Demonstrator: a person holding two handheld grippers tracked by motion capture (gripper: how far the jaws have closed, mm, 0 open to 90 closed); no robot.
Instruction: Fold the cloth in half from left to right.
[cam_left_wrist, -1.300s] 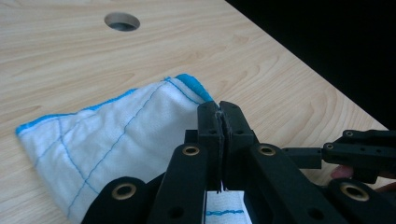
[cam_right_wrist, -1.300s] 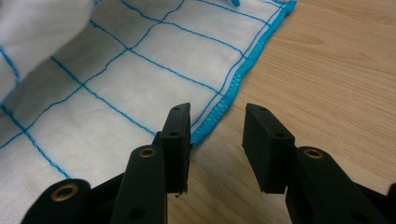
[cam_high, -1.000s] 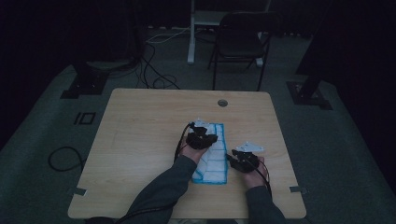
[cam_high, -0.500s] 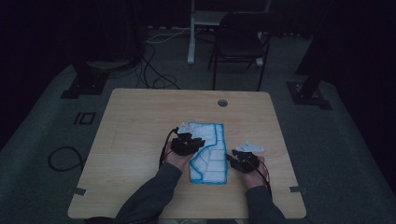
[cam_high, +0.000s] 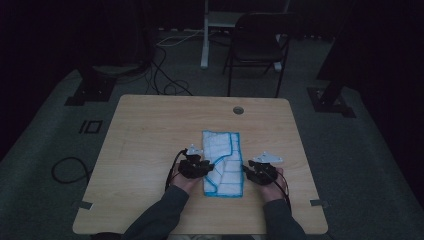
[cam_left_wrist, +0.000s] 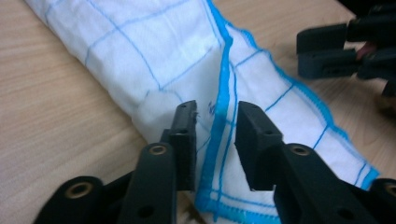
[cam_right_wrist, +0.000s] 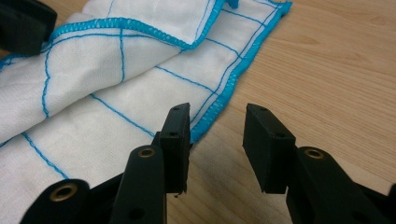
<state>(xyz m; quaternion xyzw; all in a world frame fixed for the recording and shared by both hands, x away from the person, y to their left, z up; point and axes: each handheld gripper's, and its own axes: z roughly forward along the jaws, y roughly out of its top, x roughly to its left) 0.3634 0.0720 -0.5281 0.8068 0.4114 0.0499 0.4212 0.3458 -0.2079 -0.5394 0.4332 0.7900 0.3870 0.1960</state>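
Two black two-jaw grippers sat at the near half of the light wooden table (cam_high: 150, 130), one on each side of a white cloth with blue grid lines and a blue stitched border (cam_high: 222, 162). At left, a loop of black cable (cam_high: 67, 170) lay on the grey floor beside the table. The left gripper (cam_high: 200, 167) rested at the cloth's left edge; in the left gripper view its jaws stood parted, straddling a raised blue-hemmed fold of the cloth (cam_left_wrist: 224, 88) without clamping it, so the tool was released. The cloth lay folded into a long strip running away from the person, roughly centred on the table, with one layer lapped over another near the middle. The right gripper (cam_high: 252, 172) lay just beside the cloth's right edge; in the right gripper view its jaws were also spread apart, one jaw over the cloth's blue hem (cam_right_wrist: 219, 102), the other over bare wood, holding nothing. Beyond the table stood a dark folding chair (cam_high: 257, 45).
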